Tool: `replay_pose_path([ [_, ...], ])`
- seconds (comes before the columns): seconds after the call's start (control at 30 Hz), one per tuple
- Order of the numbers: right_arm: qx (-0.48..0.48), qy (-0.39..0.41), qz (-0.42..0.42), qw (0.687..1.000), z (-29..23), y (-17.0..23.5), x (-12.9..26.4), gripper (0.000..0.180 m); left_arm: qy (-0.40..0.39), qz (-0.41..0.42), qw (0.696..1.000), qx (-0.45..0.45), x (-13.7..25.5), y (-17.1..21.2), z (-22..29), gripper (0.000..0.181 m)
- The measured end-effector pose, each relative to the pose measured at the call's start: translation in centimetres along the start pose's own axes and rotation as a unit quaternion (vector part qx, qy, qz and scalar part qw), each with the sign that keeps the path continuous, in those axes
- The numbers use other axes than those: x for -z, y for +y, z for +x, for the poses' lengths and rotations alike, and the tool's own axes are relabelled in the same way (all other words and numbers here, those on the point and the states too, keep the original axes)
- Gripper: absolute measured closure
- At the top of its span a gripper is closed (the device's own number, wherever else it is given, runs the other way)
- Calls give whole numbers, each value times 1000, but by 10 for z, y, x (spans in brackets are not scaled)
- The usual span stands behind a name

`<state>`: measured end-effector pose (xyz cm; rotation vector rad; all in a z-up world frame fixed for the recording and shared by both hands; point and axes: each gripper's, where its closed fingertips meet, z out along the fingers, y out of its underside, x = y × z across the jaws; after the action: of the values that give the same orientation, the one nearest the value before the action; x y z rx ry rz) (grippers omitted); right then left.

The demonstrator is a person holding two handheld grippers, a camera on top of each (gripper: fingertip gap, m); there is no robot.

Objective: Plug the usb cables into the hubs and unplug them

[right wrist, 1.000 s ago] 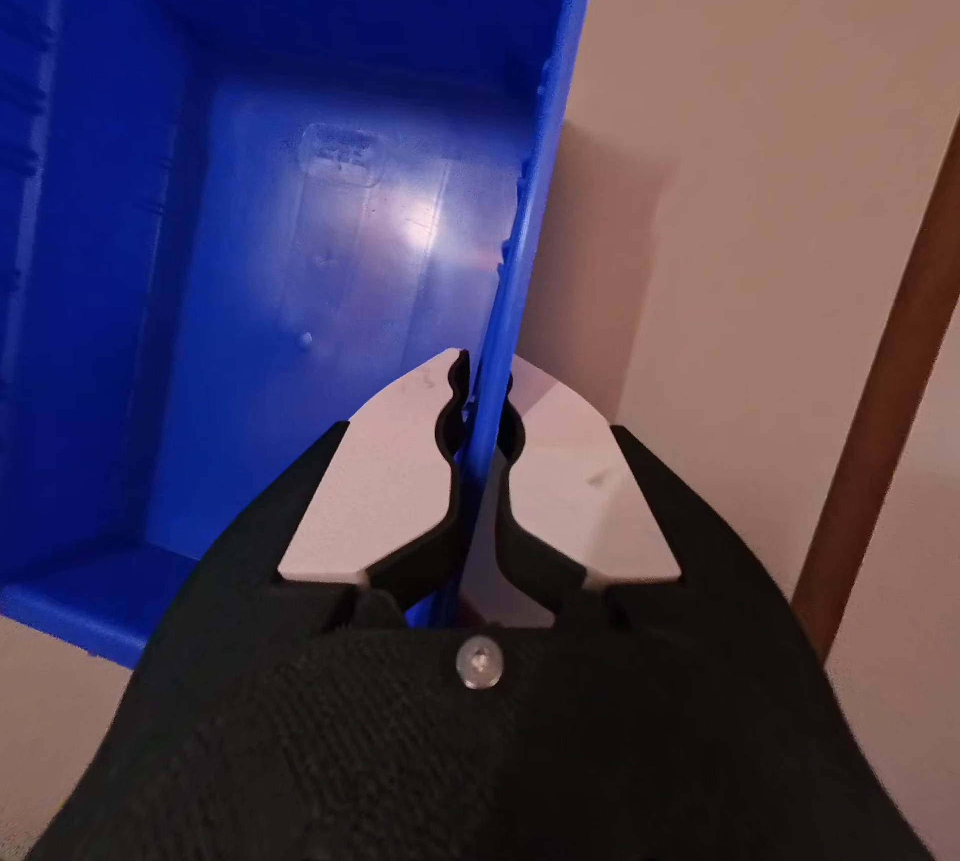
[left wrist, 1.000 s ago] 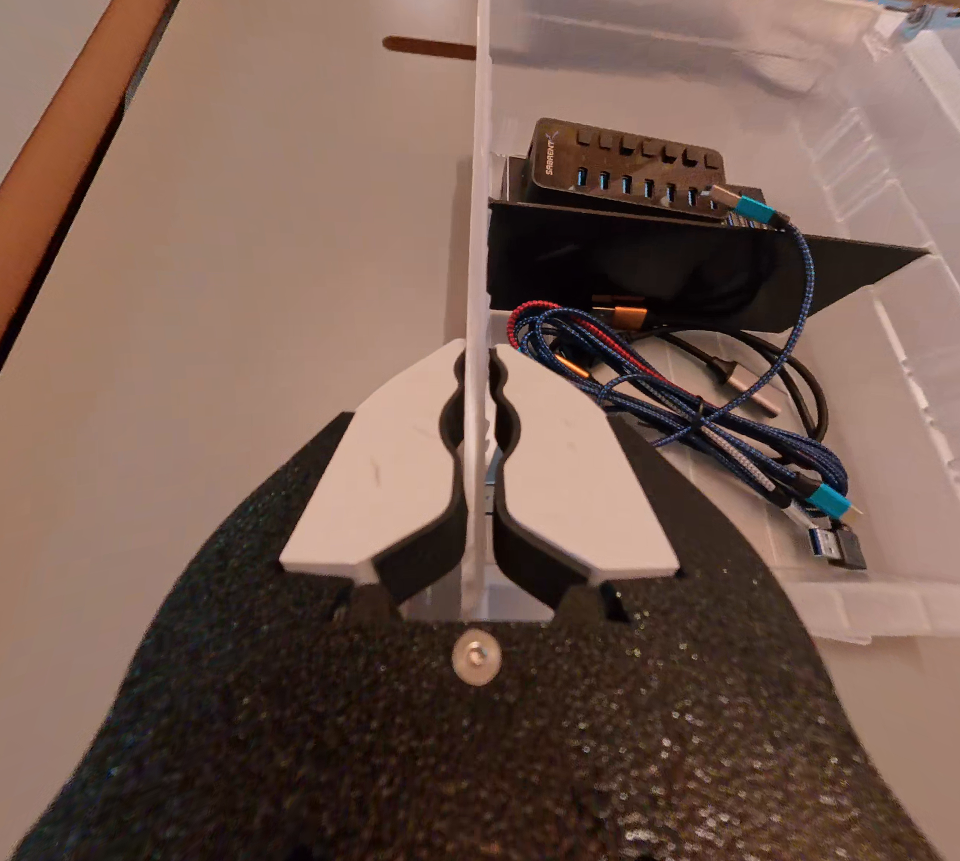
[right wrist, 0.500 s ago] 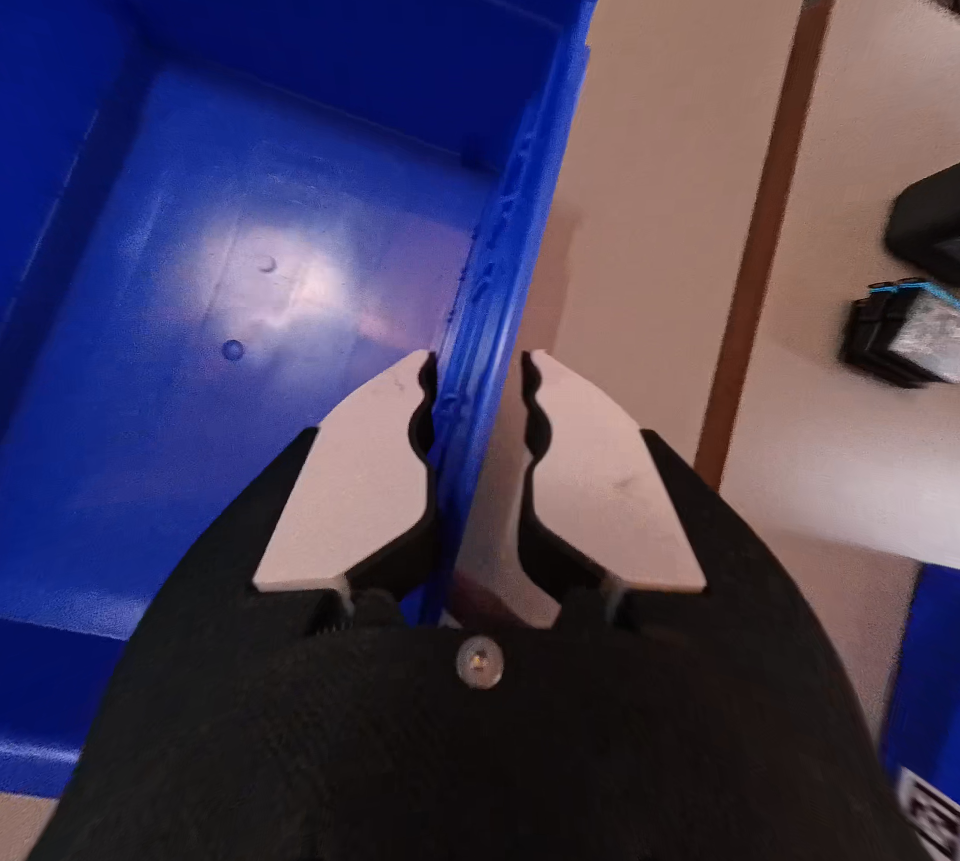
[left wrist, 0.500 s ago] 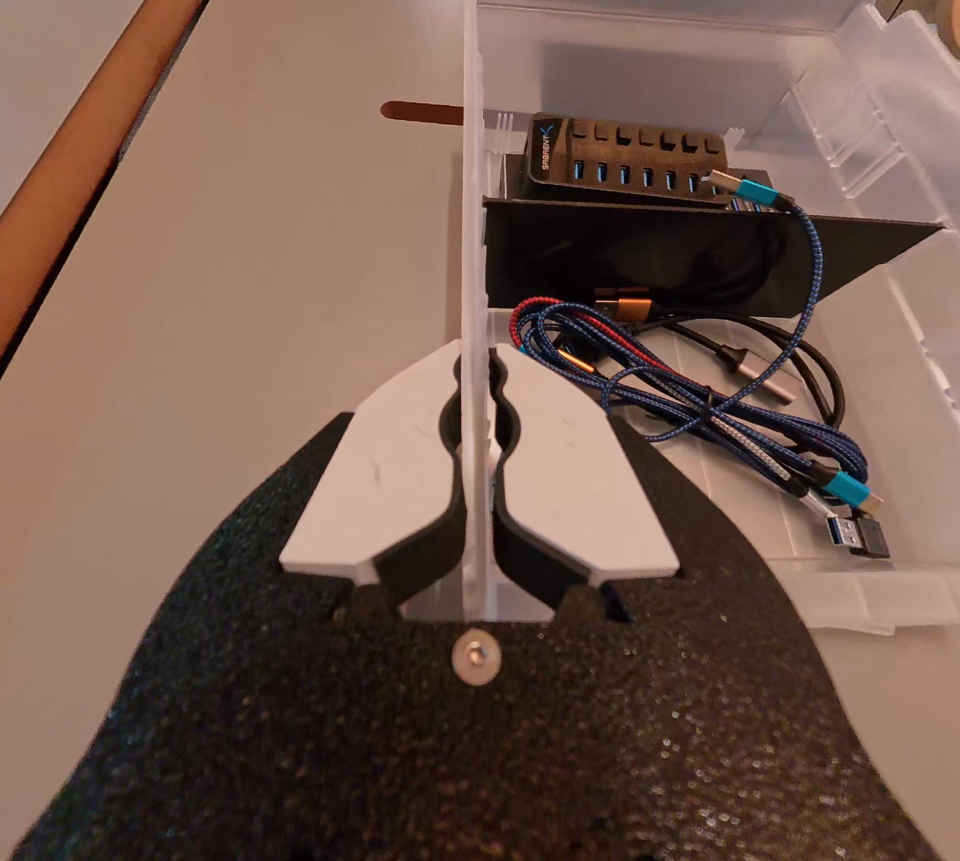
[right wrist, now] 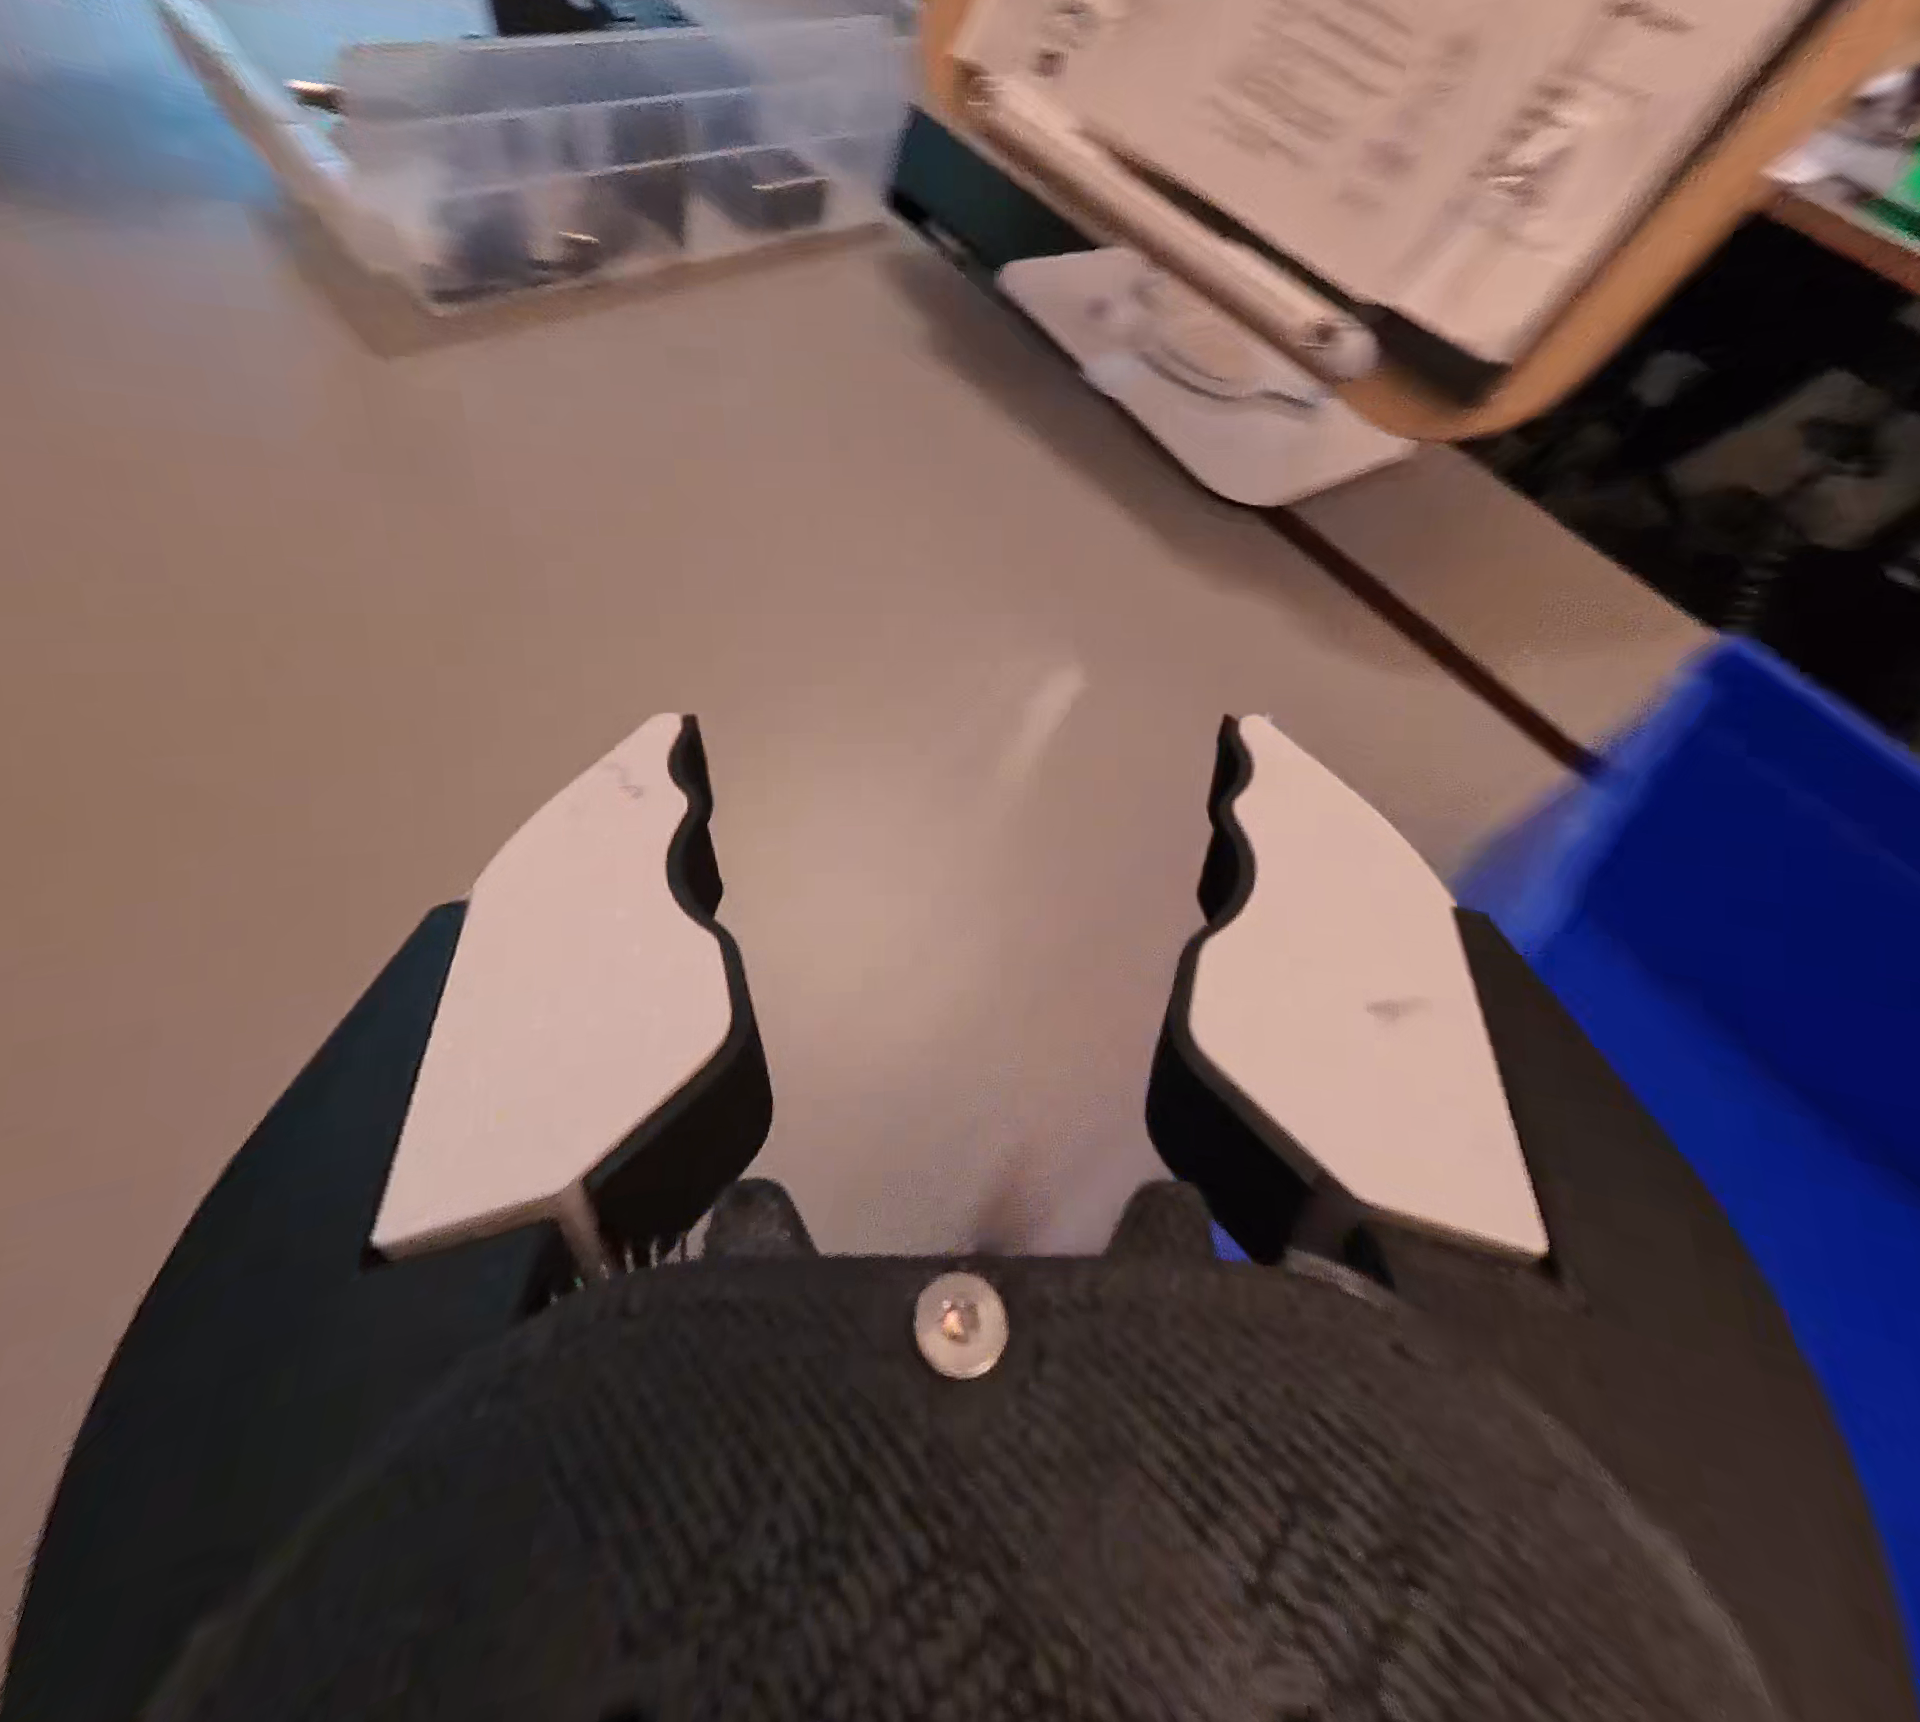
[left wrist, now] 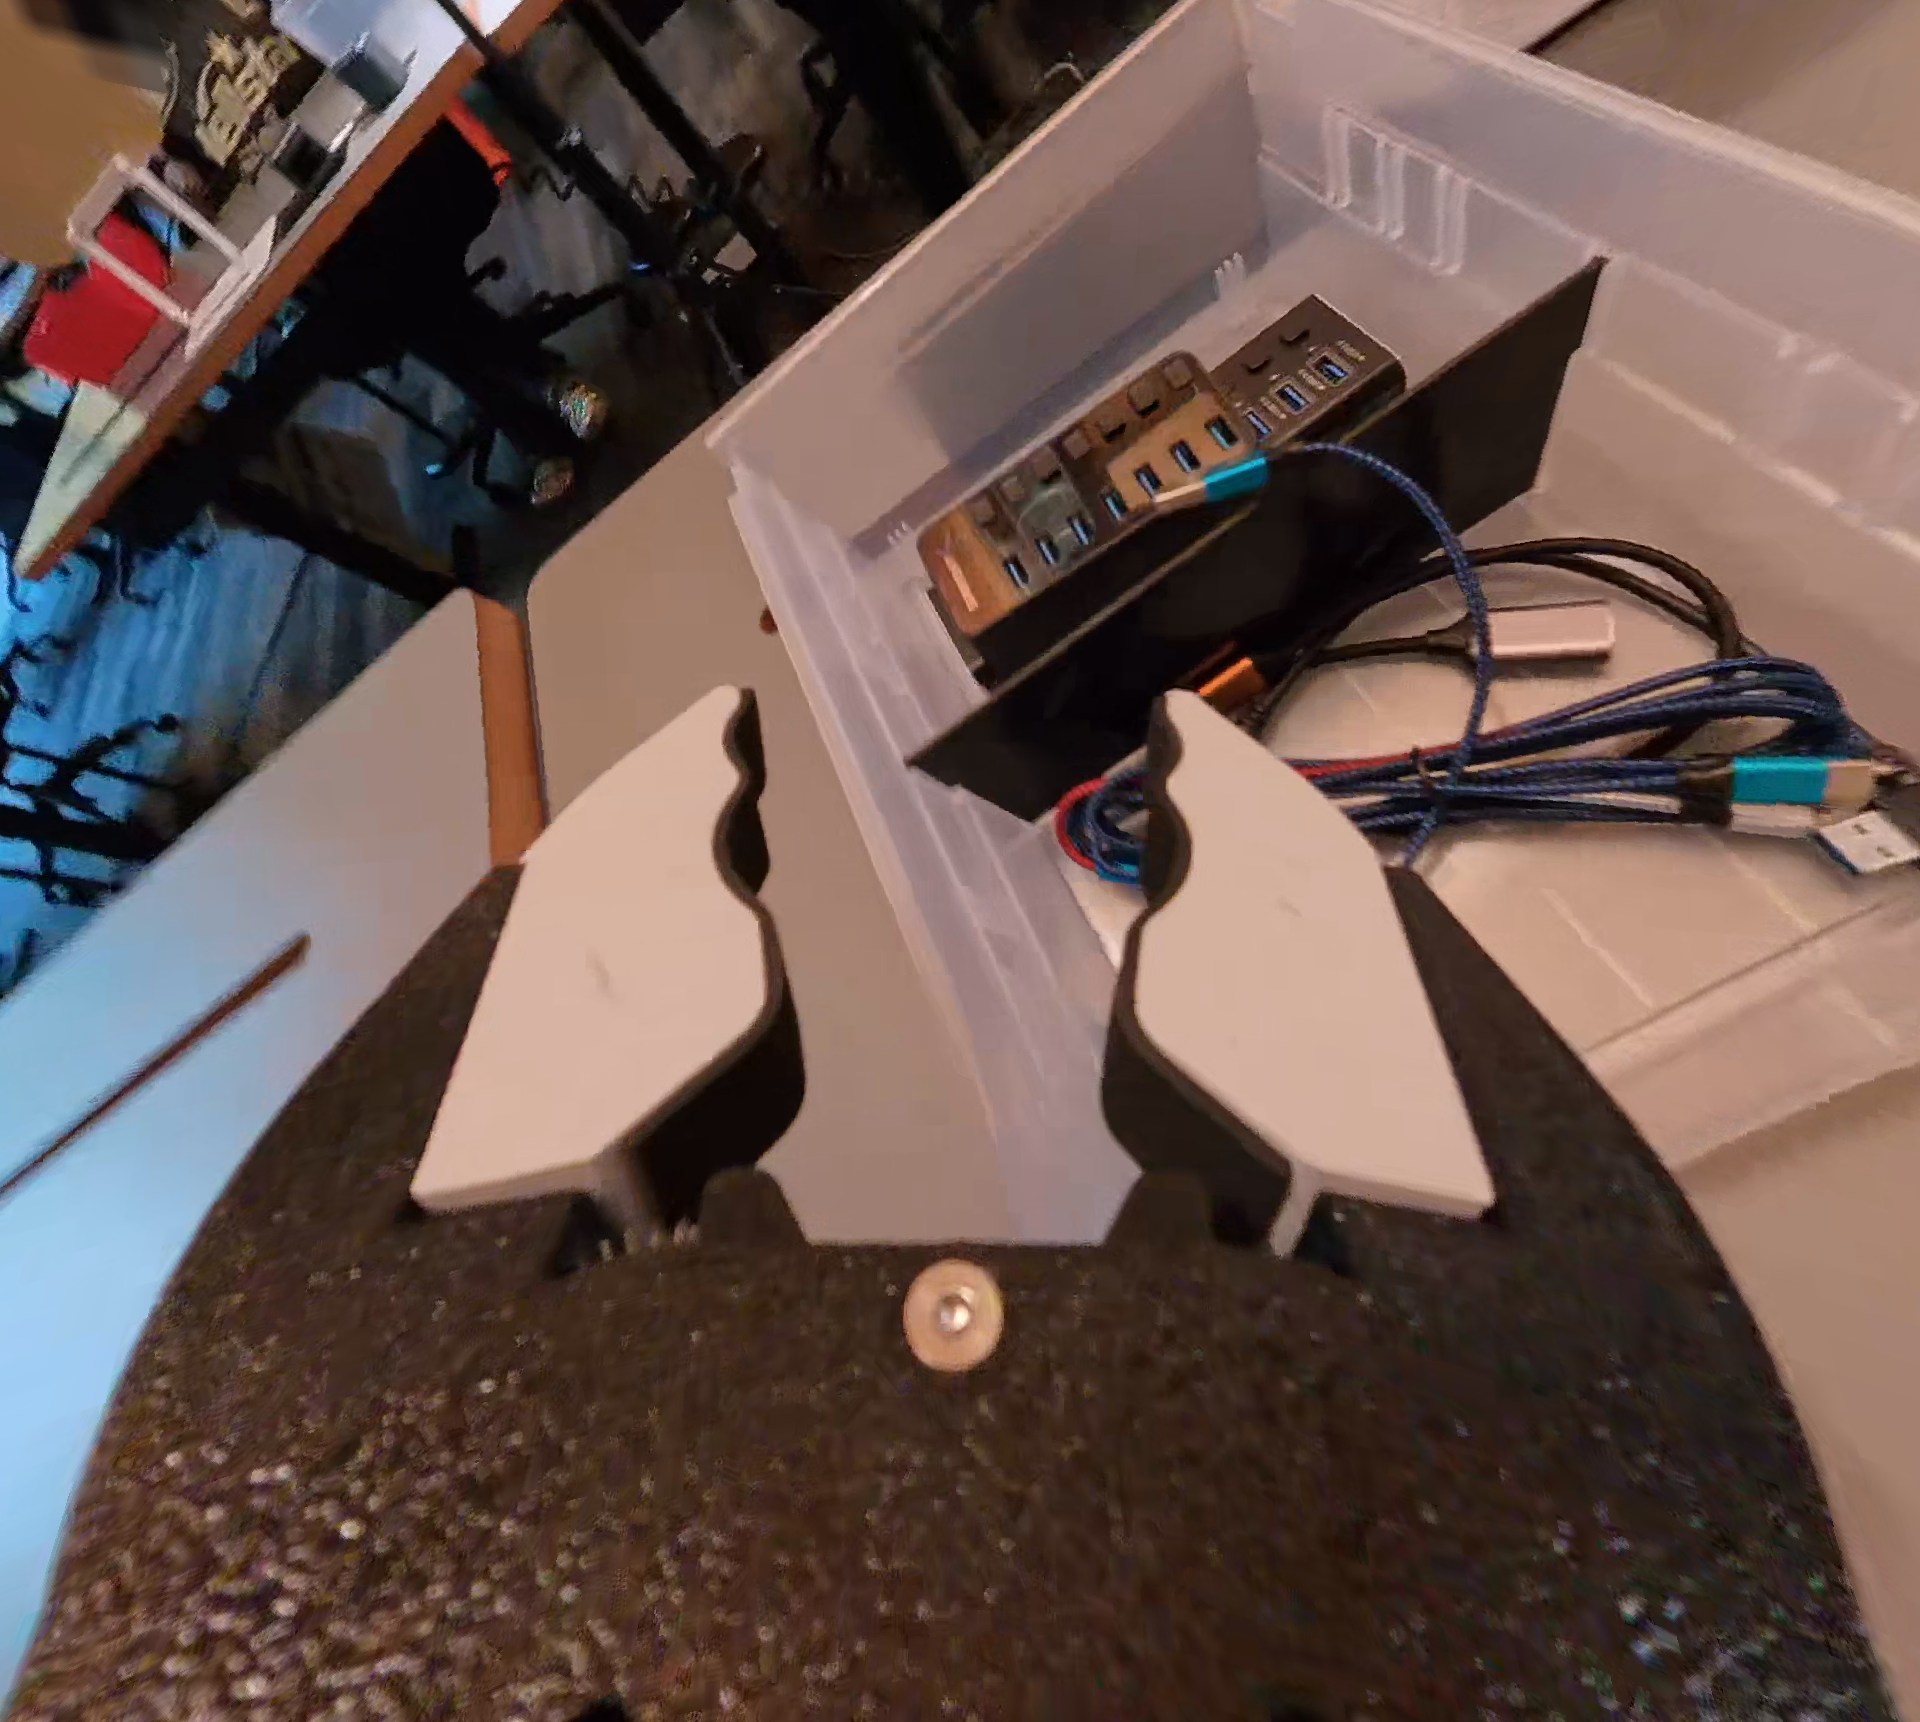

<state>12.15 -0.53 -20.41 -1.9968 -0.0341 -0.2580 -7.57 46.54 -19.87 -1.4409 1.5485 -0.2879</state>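
Note:
A clear plastic bin (left wrist: 1039,301) holds two black USB hubs (left wrist: 1101,467) behind a black divider (left wrist: 1455,467). A blue braided cable with a teal plug (left wrist: 1231,483) sits in a hub port. A bundle of blue, red and black cables (left wrist: 1558,768) lies in the near compartment. My left gripper (left wrist: 951,706) is open and straddles the bin's left wall (left wrist: 935,841) without gripping it. My right gripper (right wrist: 956,727) is open and empty above the grey table (right wrist: 520,581). The clear bin shows blurred at the far left in the right wrist view (right wrist: 499,83).
A blue bin (right wrist: 1714,945) stands just right of my right gripper. A clipboard with papers (right wrist: 1403,62) leans on a white stand (right wrist: 1226,384) at the back. Neighbouring tables with red and clear items (left wrist: 343,10) stand beyond the table edge.
My left gripper has opened and let go of the clear bin's wall, and has tilted. My right gripper has opened wide, left the blue bin's wall and swung left over the table.

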Motion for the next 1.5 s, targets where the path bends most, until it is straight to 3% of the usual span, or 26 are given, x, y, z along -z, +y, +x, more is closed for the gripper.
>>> replay_pose_path([
  [0.03, 0, -16, 1, 1000, -20, 2, -16, 88, 4, -7, 1000, -28, -7, -6, -3, 107],
  [0.17, 32, -69, -47, 996, -70, 20, -61, 83, 18, -73, 979, -191, -42, -23, -19, 101],
  [0.33, 23, -103, -22, 994, -83, 27, -70, 86, 96, -164, 910, -368, -93, -20, -15, 96],
  [0.57, -41, -138, 1, 990, -78, 37, -66, 91, 258, -281, 850, -364, -135, 11, 16, 101],
  [0.67, -40, -130, -2, 991, -73, 41, -67, 90, 267, -325, 827, -372, -146, 30, 17, 101],
  [0.73, -42, -126, -8, 991, -72, 45, -69, 91, 283, -342, 817, -369, -148, 43, 24, 117],
  [0.8, -42, -116, -11, 992, -70, 46, -71, 92, 262, -332, 817, -393, -149, 40, 21, 118],
  [0.93, -44, -101, 12, 994, -66, 38, -68, 92, 138, -257, 837, -464, -138, -4, 3, 119],
  [1.0, -60, -91, 33, 993, -63, 29, -67, 92, 56, -206, 845, -491, -118, -43, -5, 120],
  [1.1, -79, -77, 74, 991, -59, 13, -63, 89, -58, -109, 834, -538, -67, -106, 8, 120],
  [1.23, -102, -92, 152, 979, -63, -16, -51, 86, -108, 34, 806, -581, 5, -162, 94, 120],
  [1.4, -125, -130, 225, 957, -72, -51, -34, 81, -89, 210, 770, -596, 65, -181, 245, 120],
  [1.47, -124, -148, 238, 952, -80, -59, -29, 88, -85, 279, 755, -588, 87, -184, 296, 120],
  [1.5, -112, -167, 242, 949, -87, -61, -25, 99, -92, 313, 744, -582, 98, -187, 315, 120],
])
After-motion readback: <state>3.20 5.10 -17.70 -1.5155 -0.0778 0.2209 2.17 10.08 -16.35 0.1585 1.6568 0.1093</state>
